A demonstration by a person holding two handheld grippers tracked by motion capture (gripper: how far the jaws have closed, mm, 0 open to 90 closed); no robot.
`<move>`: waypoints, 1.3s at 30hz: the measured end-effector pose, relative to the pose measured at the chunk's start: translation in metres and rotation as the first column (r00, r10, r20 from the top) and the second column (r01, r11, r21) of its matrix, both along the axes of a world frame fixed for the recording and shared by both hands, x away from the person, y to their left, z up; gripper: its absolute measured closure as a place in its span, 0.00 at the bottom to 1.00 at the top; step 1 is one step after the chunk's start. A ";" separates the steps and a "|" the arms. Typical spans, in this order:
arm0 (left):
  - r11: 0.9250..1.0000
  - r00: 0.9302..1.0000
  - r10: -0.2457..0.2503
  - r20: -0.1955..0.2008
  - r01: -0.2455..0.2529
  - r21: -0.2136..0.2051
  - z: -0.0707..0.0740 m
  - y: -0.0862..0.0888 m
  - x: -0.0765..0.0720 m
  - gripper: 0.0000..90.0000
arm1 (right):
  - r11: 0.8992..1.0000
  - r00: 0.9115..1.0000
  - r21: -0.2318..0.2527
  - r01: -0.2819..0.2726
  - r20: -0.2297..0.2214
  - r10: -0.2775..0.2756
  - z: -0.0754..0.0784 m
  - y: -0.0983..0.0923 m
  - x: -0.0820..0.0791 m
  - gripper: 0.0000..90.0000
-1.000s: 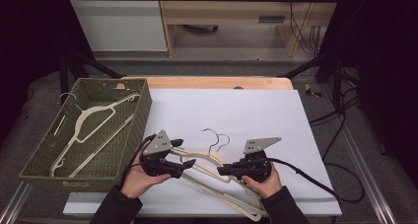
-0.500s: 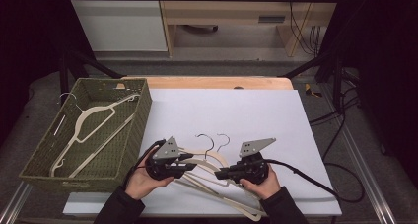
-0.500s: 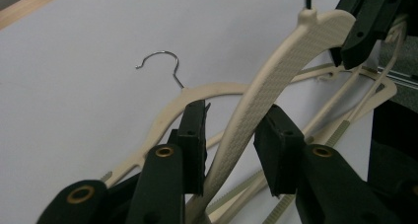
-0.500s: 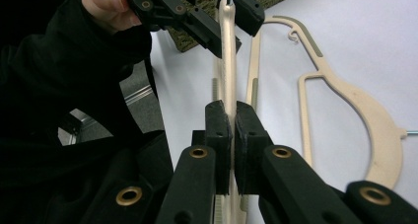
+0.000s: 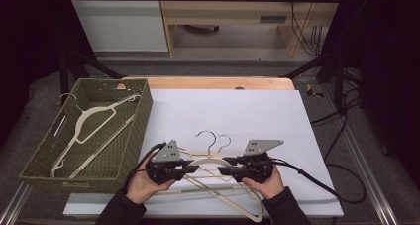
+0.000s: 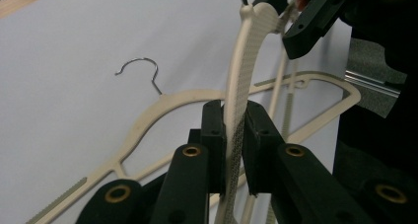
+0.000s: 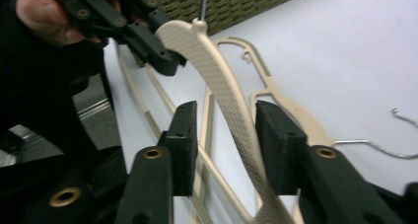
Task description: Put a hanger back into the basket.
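A cream hanger (image 5: 208, 161) is lifted off the white table between my two grippers. My left gripper (image 5: 190, 166) has just been closing, and in the left gripper view its jaws (image 6: 233, 130) are shut on the hanger's textured arm (image 6: 246, 51). My right gripper (image 5: 225, 168) has just been opening. In the right gripper view its pads (image 7: 224, 135) stand apart with the hanger's other arm (image 7: 217, 81) between them, not pressed. Each gripper view also shows the other gripper at the hanger's far end: the right gripper (image 6: 305, 21) and the left gripper (image 7: 148, 41).
More cream hangers (image 5: 233, 195) with wire hooks lie flat on the white table (image 5: 247, 111) under the held one. A green woven basket (image 5: 133, 131) at the left holds further hangers (image 5: 94, 121). Cables trail off to the right.
The left gripper has slid a little right onto the hanger's arm and closed on it. The right gripper's jaws have parted around the other arm; that hand has stayed put.
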State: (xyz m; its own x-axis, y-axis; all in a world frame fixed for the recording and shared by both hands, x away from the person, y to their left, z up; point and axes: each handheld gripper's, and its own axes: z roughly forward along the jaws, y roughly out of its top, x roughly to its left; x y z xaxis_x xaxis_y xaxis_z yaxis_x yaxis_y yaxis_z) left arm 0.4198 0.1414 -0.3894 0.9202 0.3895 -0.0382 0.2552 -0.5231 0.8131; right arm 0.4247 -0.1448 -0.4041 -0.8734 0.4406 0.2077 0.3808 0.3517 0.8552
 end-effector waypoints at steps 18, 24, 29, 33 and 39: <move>0.993 0.994 0.105 0.001 -0.105 -0.062 0.010 0.005 -0.006 0.95 | 0.981 0.977 0.110 0.160 0.124 -0.174 0.016 -0.027 -0.005 0.20; 0.983 0.987 0.161 0.015 -0.159 -0.091 0.019 0.013 -0.007 0.95 | 0.965 0.957 0.112 0.238 0.145 -0.253 0.019 -0.045 -0.005 0.11; 0.972 0.978 0.204 0.032 -0.199 -0.126 0.033 0.020 -0.013 0.95 | 0.953 0.944 0.118 0.278 0.148 -0.294 0.020 -0.057 -0.005 0.08; 0.962 0.971 0.232 0.056 -0.220 -0.161 0.051 0.029 -0.019 0.95 | 0.944 0.936 0.116 0.309 0.140 -0.324 0.018 -0.064 -0.003 0.06; 0.955 0.961 0.261 0.088 -0.243 -0.172 0.073 0.040 -0.020 0.95 | 0.930 0.919 0.107 0.352 0.147 -0.365 0.017 -0.072 -0.001 0.04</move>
State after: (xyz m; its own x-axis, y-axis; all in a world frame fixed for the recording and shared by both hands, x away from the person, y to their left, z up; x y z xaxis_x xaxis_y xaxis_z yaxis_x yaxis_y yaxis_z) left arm 0.3993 0.1817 -0.3167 0.7947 0.6065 -0.0231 0.2677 -0.3161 0.9101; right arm 0.4233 -0.2171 -0.3870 -0.6843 0.7187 0.1229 0.3233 0.1480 0.9347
